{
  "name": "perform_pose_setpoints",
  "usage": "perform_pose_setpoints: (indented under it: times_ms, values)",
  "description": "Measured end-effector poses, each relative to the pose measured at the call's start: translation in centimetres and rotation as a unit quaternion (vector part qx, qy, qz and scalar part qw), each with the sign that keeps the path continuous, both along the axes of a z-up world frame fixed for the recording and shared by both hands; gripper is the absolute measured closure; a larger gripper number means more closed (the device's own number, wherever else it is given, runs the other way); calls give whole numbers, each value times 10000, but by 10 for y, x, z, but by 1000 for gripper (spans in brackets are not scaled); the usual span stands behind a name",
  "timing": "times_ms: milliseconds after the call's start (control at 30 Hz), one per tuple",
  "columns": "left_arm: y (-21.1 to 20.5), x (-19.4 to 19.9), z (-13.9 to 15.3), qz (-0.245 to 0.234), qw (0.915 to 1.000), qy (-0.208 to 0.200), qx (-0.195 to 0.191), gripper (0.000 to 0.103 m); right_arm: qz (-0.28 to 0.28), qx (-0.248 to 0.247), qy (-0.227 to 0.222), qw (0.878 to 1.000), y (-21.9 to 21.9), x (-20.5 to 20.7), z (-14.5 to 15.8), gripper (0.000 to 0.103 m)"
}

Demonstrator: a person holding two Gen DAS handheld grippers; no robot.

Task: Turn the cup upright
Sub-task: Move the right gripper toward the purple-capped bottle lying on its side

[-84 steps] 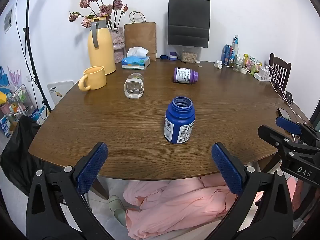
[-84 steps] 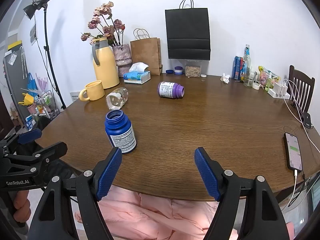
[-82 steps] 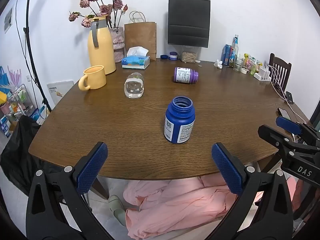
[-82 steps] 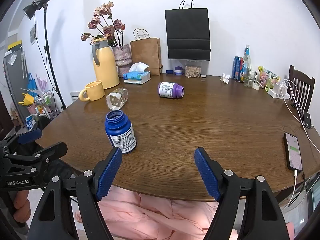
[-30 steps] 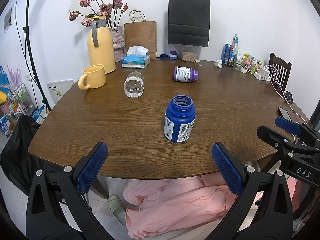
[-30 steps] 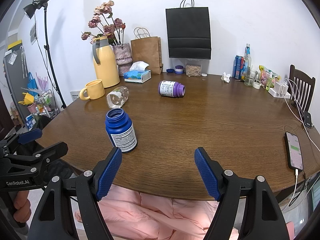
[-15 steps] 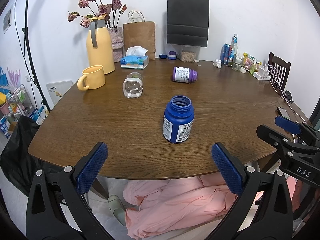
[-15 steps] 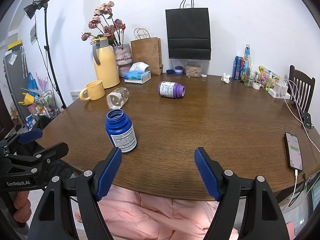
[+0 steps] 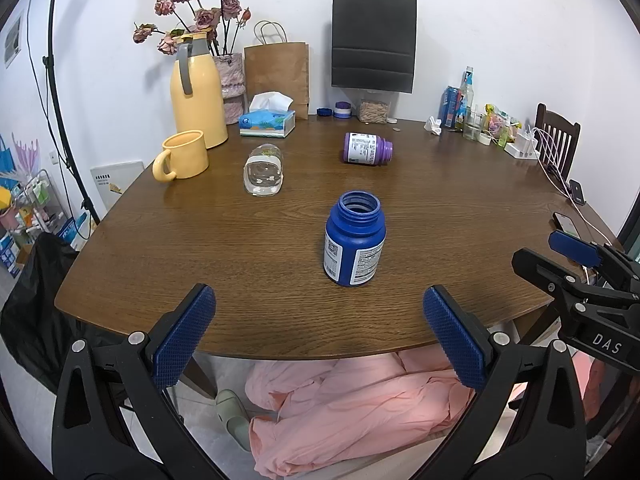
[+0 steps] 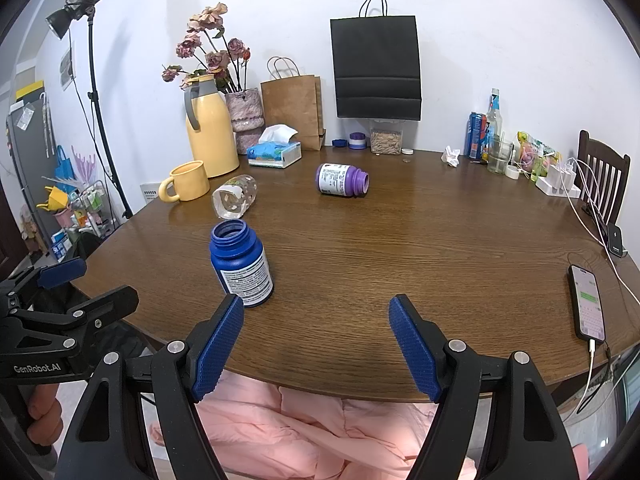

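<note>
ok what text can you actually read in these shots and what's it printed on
"DAS": white letters on the right gripper body, seen in the left wrist view.
"GenRobot.AI": white letters on the left gripper body, seen in the right wrist view.
Blue bottle: label with a code square and fine print, too small to read.
Purple bottle: label print too small to read.
Phone: screen text too small to read.

Clear glass cup (image 9: 263, 172) with white printed pattern, lying on its side, on the wooden surface (image 9: 280, 256), just beside the yellow mug (image 9: 182, 155)

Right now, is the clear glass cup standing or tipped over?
Tipped over: the clear glass cup lies on its side beside the yellow mug.
</note>
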State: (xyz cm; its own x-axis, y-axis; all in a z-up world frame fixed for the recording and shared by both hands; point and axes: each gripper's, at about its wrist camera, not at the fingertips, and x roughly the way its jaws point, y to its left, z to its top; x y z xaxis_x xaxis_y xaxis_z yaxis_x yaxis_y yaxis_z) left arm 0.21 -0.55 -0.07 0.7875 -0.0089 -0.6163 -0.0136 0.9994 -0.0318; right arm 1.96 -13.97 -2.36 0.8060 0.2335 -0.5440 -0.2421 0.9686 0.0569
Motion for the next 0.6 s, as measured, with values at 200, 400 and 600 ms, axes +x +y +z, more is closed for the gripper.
perform_pose_setpoints:
  times_ms: [200, 400, 600]
  values:
    - [-1, 0, 0, -13, 10000, 17, -2, 0, 1, -4, 21, 10000, 1, 0, 0, 24]
    - [-1, 7, 9, -41, 9999, -119, -35, 0, 28, -80, -31, 10000, -1, 7, 1, 24]
    - [-9, 48, 44, 7, 9984, -567, -53, 0, 20, -167, -234, 9996, -8, 38, 11, 24]
